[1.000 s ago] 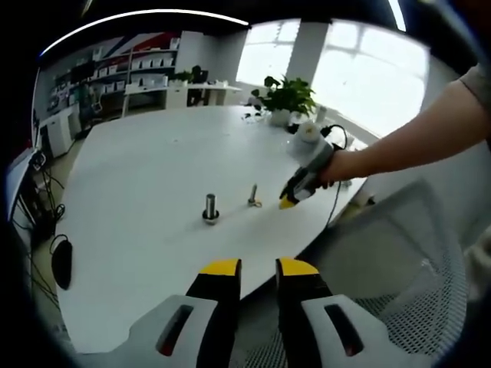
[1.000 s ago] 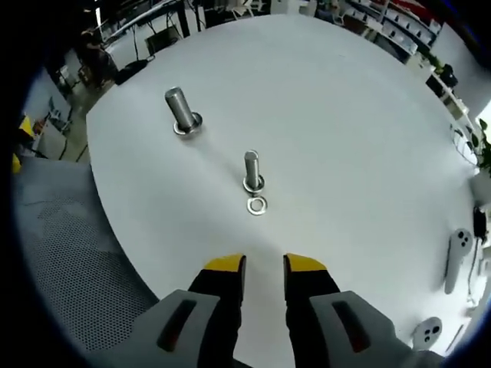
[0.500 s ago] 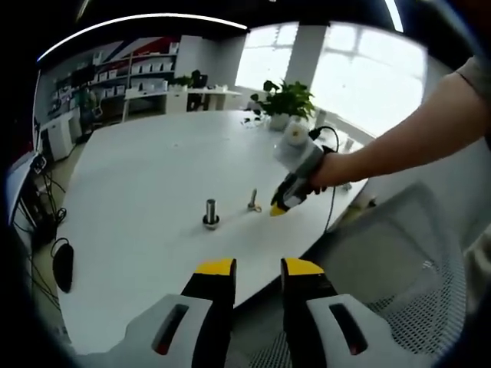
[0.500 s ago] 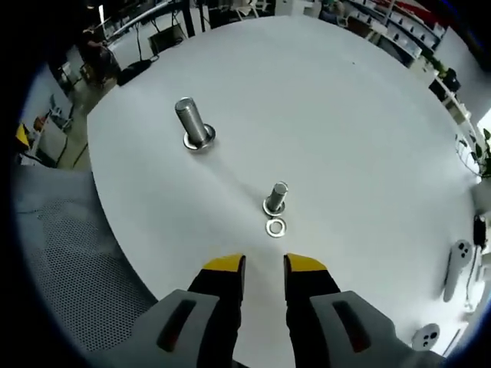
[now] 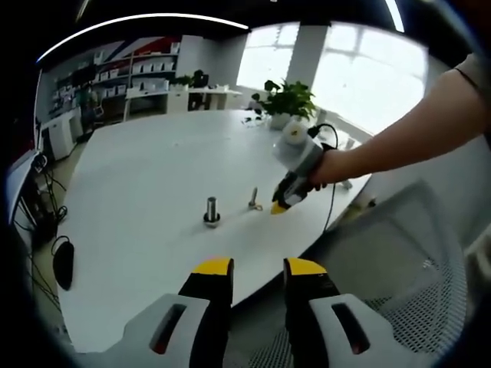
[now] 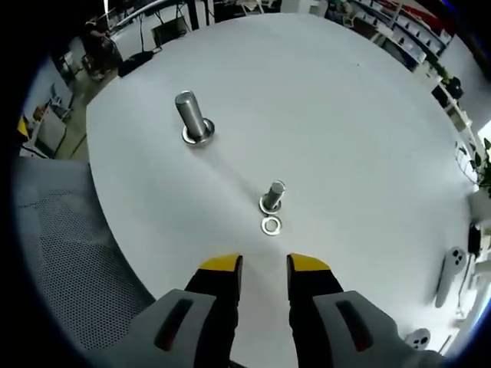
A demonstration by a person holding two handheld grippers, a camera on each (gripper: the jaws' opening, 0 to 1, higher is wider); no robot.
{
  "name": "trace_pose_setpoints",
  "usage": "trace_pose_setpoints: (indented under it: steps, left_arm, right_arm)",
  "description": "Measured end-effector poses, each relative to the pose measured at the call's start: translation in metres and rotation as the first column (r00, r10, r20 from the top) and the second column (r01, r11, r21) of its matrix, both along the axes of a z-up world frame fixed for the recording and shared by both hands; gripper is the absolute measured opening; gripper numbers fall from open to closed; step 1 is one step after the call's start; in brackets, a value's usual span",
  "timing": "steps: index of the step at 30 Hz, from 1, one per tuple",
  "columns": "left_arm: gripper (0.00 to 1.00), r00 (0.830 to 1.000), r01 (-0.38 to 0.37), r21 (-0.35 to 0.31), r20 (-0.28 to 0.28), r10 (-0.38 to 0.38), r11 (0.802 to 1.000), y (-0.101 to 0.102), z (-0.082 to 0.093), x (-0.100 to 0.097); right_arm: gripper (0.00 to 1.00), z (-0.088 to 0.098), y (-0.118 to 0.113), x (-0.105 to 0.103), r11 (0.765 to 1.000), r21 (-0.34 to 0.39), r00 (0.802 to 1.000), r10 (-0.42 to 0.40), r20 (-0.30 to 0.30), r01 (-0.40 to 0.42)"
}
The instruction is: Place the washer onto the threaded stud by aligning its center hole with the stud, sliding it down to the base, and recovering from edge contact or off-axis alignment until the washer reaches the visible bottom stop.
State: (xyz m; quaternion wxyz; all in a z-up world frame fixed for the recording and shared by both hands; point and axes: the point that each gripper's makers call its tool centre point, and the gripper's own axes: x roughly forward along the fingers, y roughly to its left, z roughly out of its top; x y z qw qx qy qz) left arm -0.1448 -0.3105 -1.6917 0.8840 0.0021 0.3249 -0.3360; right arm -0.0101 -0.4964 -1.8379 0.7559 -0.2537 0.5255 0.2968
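Steel, thin and flat: washer (image 6: 270,225) lying on the white round table (image 6: 330,100), near the table's edge closest to the right gripper (image 6: 264,266), just beside the base of the smaller threaded stud (image 6: 273,196) and not yet on it. Standing farther along the same edge, well apart: a thicker stud (image 6: 192,119) with its own base ring. Hovering above the washer with yellow-tipped jaws narrowly parted, gripping nothing. Hanging back off the table edge, over the mesh chair (image 5: 399,261): left gripper (image 5: 258,267), jaws likewise a narrow gap apart and empty. Judging the washer light, rigid, slick and hard to lift off a smooth top; likely best pinching across the outer rim at opposite edges, or tipping it up first, leaving the centre hole free for the stud.
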Motion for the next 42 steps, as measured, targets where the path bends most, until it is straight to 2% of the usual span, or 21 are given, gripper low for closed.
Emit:
trace_pose_setpoints:
  steps: [7, 15, 20, 25, 28, 33, 36, 42]
  left_arm:
    - [0.24, 1.0, 0.002, 0.002, -0.012, -0.002, 1.0, 0.0, -0.002, -0.001]
    - [0.24, 1.0, 0.011, 0.002, -0.018, -0.011, 1.0, -0.001, -0.003, -0.002]
    - [0.24, 1.0, -0.006, -0.007, -0.006, 0.006, 1.0, 0.001, 0.0, 0.001]
    - [0.23, 1.0, 0.02, -0.003, -0.017, -0.02, 1.0, -0.003, -0.002, -0.001]
    - [0.22, 1.0, 0.012, -0.017, -0.004, -0.012, 1.0, -0.002, 0.001, 0.001]
    - [0.2, 1.0, 0.016, -0.024, 0.007, -0.015, 1.0, -0.003, 0.004, 0.002]
    - [0.2, 1.0, 0.019, -0.02, 0.005, -0.019, 1.0, -0.003, 0.003, 0.001]
    - [0.2, 1.0, 0.021, -0.02, 0.002, -0.021, 1.0, -0.004, 0.003, 0.001]
  right_arm:
    - [0.28, -0.008, -0.001, 0.0, 1.0, 0.003, 1.0, -0.014, -0.012, 0.014]
    - [0.28, -0.014, 0.001, 0.001, 1.0, -0.017, 1.0, 0.01, 0.0, -0.01]
    - [0.27, -0.014, 0.003, 0.003, 1.0, -0.012, 1.0, 0.005, 0.007, -0.005]
    - [0.27, -0.016, 0.009, 0.006, 1.0, 0.021, 1.0, -0.011, -0.008, 0.011]
    - [0.26, -0.016, 0.011, 0.007, 0.992, 0.081, 0.995, -0.089, -0.04, 0.092]
    - [0.26, -0.017, 0.011, 0.008, 0.998, 0.063, 1.0, 0.012, -0.028, -0.01]
    - [0.27, -0.015, 0.012, 0.008, 0.997, 0.076, 1.0, 0.001, -0.021, 0.0]
    - [0.27, -0.015, 0.013, 0.012, 0.994, 0.102, 0.999, 0.031, 0.006, -0.032]
